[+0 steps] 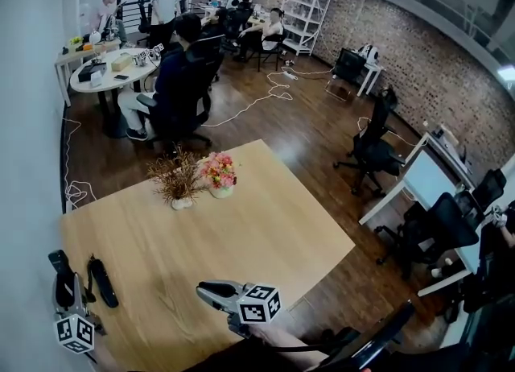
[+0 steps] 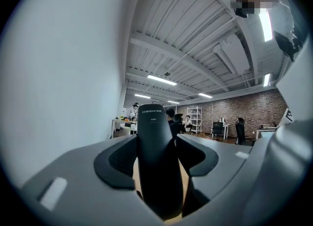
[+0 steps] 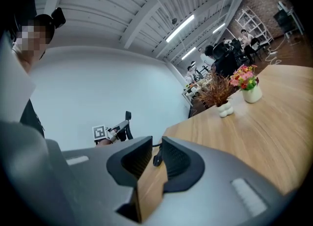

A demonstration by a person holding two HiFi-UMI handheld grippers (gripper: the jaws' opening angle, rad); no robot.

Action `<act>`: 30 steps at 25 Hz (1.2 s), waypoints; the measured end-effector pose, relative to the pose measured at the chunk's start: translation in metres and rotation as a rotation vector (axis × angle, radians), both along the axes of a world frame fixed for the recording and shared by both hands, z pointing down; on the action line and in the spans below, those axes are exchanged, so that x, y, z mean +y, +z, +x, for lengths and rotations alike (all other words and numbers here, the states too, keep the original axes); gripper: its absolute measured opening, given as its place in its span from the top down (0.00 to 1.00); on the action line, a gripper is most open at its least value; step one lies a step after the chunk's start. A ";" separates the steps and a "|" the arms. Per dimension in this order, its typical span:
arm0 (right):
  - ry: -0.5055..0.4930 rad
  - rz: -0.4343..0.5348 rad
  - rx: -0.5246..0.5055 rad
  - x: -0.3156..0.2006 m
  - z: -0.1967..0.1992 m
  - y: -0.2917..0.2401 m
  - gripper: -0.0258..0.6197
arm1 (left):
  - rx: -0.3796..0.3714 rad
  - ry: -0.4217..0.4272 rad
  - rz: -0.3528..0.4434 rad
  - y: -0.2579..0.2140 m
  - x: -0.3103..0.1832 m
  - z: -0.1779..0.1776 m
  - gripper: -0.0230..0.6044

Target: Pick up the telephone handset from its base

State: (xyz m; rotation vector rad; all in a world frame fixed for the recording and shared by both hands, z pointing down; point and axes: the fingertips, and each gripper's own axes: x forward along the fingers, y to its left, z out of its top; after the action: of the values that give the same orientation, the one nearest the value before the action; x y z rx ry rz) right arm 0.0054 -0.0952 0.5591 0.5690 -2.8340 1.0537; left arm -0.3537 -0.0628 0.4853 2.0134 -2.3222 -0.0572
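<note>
While left tongs (image 2: pixel 157 151) clamp the slim black plastic handset (image 2: pixel 155 122) | right tongs (image 3: pixel 157 147): slack, empty | light wooden table (image 1: pixel 241 225) underneath

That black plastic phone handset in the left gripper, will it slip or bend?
Probably stiff: the black plastic phone handset stands straight in the left gripper. Its smooth shell may slip. Much of it sticks out past the jaws, so it could pivot.

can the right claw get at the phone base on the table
Probably yes. The base lies on bare table with nothing between it and the right claw, which points that way, empty, jaws slightly apart. The left claw, holding the handset beside it, might crowd it.
</note>
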 end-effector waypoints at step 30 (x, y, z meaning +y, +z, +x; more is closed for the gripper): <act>0.049 0.024 0.003 0.001 0.020 -0.014 0.96 | 0.019 -0.024 -0.139 0.041 0.020 0.005 0.56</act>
State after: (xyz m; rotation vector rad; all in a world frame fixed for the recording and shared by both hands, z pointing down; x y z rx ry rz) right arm 0.0251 -0.0939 0.5456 0.6448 -2.8478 1.0262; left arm -0.3489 -0.0430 0.5262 1.9111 -2.2702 0.0814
